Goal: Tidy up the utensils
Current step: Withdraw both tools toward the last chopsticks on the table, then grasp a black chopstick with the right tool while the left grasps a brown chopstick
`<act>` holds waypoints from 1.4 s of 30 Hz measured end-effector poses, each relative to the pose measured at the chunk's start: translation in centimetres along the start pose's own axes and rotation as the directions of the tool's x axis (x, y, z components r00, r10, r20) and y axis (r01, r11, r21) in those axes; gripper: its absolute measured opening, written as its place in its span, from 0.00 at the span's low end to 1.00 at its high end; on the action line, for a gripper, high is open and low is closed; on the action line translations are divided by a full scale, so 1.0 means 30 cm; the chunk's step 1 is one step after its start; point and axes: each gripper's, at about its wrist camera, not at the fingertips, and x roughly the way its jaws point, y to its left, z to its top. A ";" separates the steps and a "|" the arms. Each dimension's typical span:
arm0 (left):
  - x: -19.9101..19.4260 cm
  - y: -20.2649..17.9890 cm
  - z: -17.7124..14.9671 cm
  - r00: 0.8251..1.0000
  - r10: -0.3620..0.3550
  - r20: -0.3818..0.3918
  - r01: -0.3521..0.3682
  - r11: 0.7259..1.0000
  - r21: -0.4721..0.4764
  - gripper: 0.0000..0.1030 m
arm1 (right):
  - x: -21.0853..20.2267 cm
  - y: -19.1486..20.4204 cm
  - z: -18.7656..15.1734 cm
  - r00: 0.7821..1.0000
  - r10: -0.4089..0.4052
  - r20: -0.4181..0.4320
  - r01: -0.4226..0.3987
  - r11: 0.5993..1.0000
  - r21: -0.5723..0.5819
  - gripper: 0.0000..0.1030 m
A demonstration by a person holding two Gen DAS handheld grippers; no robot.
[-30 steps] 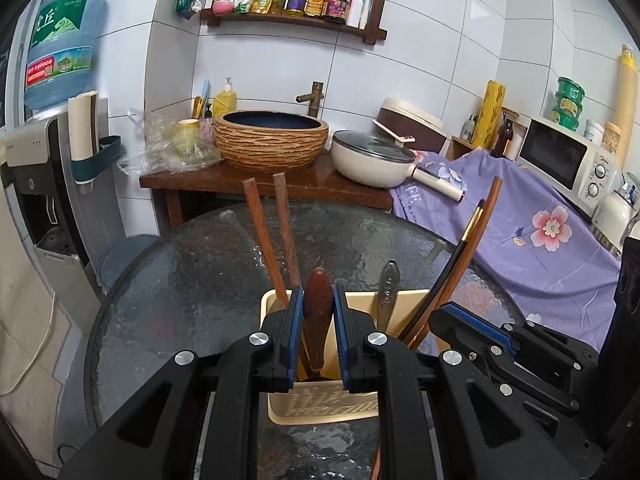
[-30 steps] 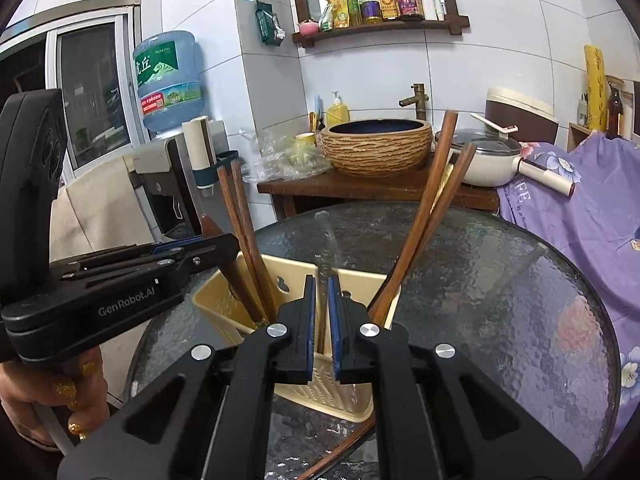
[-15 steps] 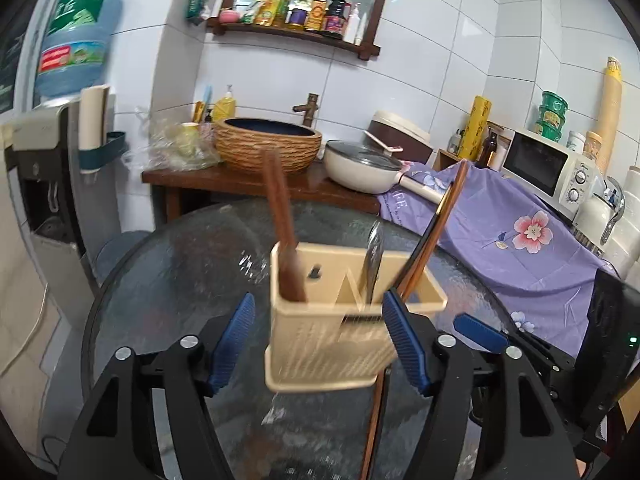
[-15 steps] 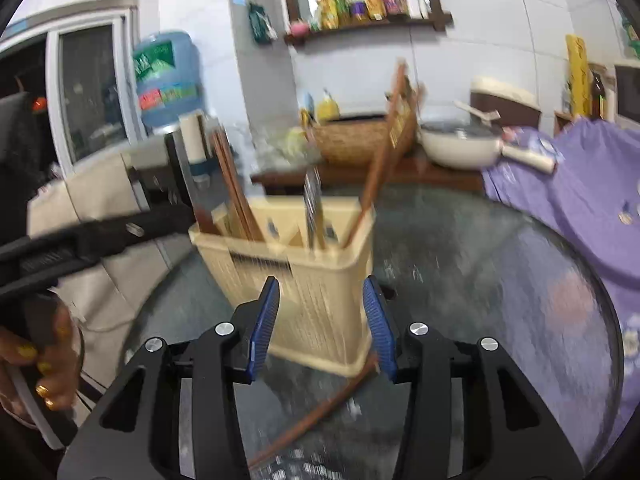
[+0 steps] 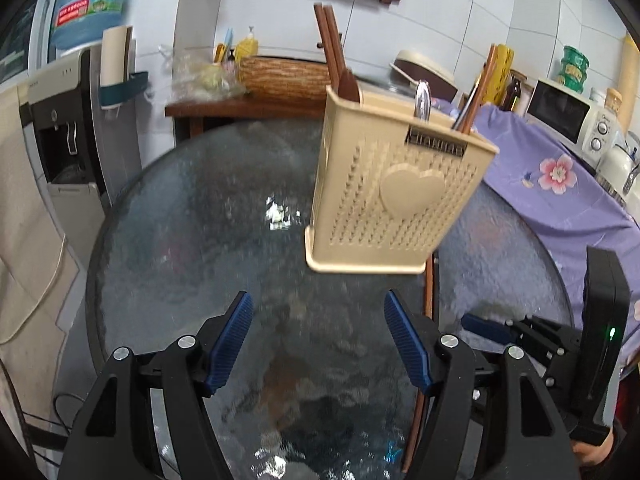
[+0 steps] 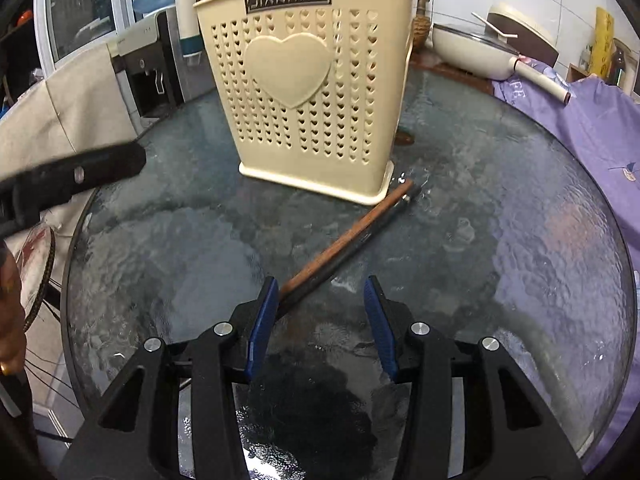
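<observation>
- Left hand-held gripper: jaws spread wide, nothing between the pads, hovering over bare glass worktop short of the holder. Reads as parked clear of the job.
- Cream utensil holder stands upright on the worktop, heart-embossed face toward both cameras. Handles stick up out of the top, so it is already loaded: a wooden chopstick pair at its left end, a metal handle mid, more wooden sticks at its right end.
- Loose pair of chopsticks lies flat on the glass, just in front of the holder's right base corner. Long axis runs diagonally in the right wrist view: far end near that corner, near end toward the right hand-held gripper's left pad. Which end is the tip I cannot tell.
- Right hand-held gripper: jaws moderately apart, empty. Near end of the pair sits at or under the left pad, not centred. Judgement: lined up to pick that pair; needs shifting left first.
</observation>
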 end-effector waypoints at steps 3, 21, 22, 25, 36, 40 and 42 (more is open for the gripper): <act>0.011 -0.004 -0.020 1.000 -0.010 -0.017 0.010 1.000 -0.002 0.65 | 0.007 0.013 -0.003 1.000 -0.020 -0.019 0.020 1.000 -0.021 0.45; 0.146 -0.245 -0.047 0.990 -0.023 -0.142 0.058 0.967 0.248 0.64 | -0.053 -0.164 -0.062 0.990 -0.057 -0.130 0.059 0.998 0.015 0.48; 0.157 -0.259 -0.046 0.988 -0.022 -0.150 0.061 0.963 0.263 0.63 | -0.047 -0.170 -0.055 0.989 -0.056 -0.136 0.058 0.998 0.014 0.48; 0.201 -0.309 -0.044 0.984 -0.007 -0.178 0.063 0.949 0.310 0.55 | -0.023 -0.205 -0.029 0.987 -0.052 -0.153 0.055 0.998 0.015 0.44; 0.273 -0.321 -0.072 0.968 0.012 -0.250 0.071 0.945 0.321 0.08 | -0.010 -0.262 -0.004 0.985 -0.057 -0.164 0.062 0.998 0.022 0.07; 0.229 -0.287 -0.099 0.966 0.006 -0.257 0.080 0.944 0.321 0.08 | -0.036 -0.258 -0.035 0.985 -0.048 -0.168 0.051 0.999 0.018 0.07; 0.196 -0.269 -0.120 0.963 0.007 -0.269 0.084 0.942 0.326 0.08 | -0.056 -0.253 -0.059 0.984 -0.041 -0.175 0.042 0.999 0.005 0.07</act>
